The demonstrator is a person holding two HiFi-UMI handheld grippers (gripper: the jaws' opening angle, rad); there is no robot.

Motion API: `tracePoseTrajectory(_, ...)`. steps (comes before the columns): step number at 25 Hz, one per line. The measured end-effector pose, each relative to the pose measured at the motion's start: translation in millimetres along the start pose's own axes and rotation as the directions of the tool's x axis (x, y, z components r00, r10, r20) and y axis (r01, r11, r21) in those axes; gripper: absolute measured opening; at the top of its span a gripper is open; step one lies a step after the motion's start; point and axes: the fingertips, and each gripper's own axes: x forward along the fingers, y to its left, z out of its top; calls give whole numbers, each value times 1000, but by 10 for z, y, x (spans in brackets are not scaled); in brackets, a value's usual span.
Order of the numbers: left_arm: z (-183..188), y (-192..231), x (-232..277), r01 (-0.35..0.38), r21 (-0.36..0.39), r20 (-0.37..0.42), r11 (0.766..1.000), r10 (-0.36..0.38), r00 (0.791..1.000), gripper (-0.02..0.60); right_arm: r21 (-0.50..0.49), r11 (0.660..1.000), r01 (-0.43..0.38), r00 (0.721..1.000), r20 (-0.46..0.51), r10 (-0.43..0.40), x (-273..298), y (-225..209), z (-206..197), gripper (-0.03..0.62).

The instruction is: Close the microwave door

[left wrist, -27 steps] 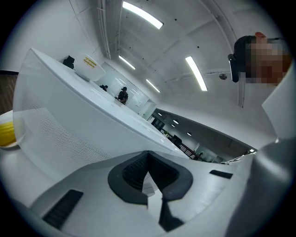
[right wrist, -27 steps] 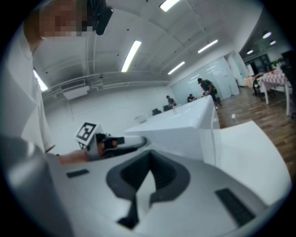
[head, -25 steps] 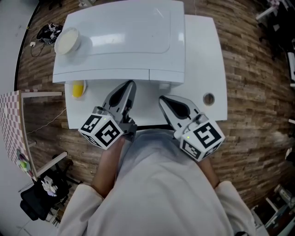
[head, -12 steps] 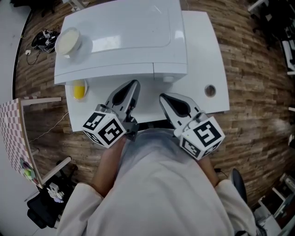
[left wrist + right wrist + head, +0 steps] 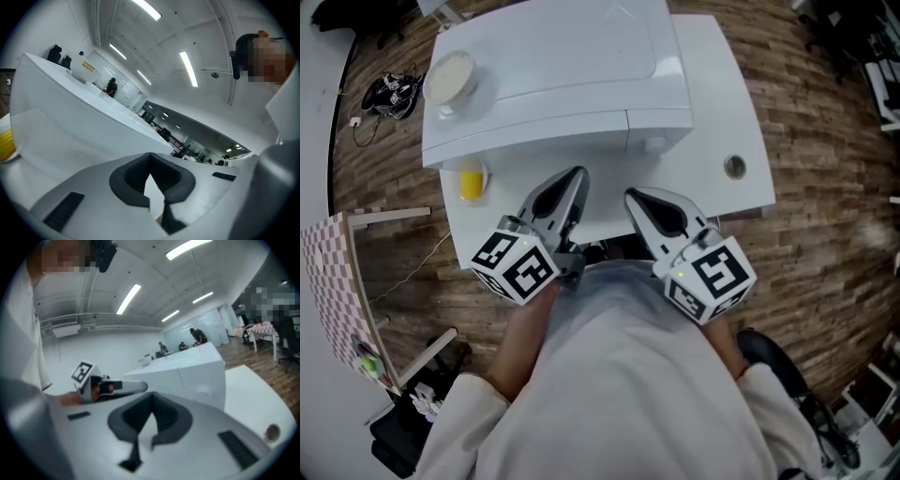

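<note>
Counting first, we see two grippers, one microwave, one bowl, one yellow thing and one table. The left gripper [image 5: 575,176] and the right gripper [image 5: 634,195] are held side by side, close to the person's tummy, with a small gap between them. Both point forward at the microwave [image 5: 562,75]. Each has a cube with black and white squares at its back end. The left gripper's jaws are pressed together and hold nothing. The right gripper's jaws are pressed together too, with nothing in them. The microwave is white and sits just ahead of both tips, on a white table [image 5: 722,103]. Its door [image 5: 534,139] faces the grippers and looks closed, flat against the front. The bowl [image 5: 450,77] stands on top of the microwave, far ahead and to the left of the left gripper. The yellow thing [image 5: 472,183] lies on the table, left of the left gripper's tip, by the microwave's front. One round hole [image 5: 734,167] in the table is to the right of the right gripper
</note>
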Motion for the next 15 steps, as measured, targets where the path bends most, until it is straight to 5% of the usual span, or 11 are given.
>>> tracePoseTrajectory(15, -33, -181, -570, 95, 6, -2, 995, -95, 995, 17, 21, 992, 122, 992, 42, -122, -186, 349, -162, 17)
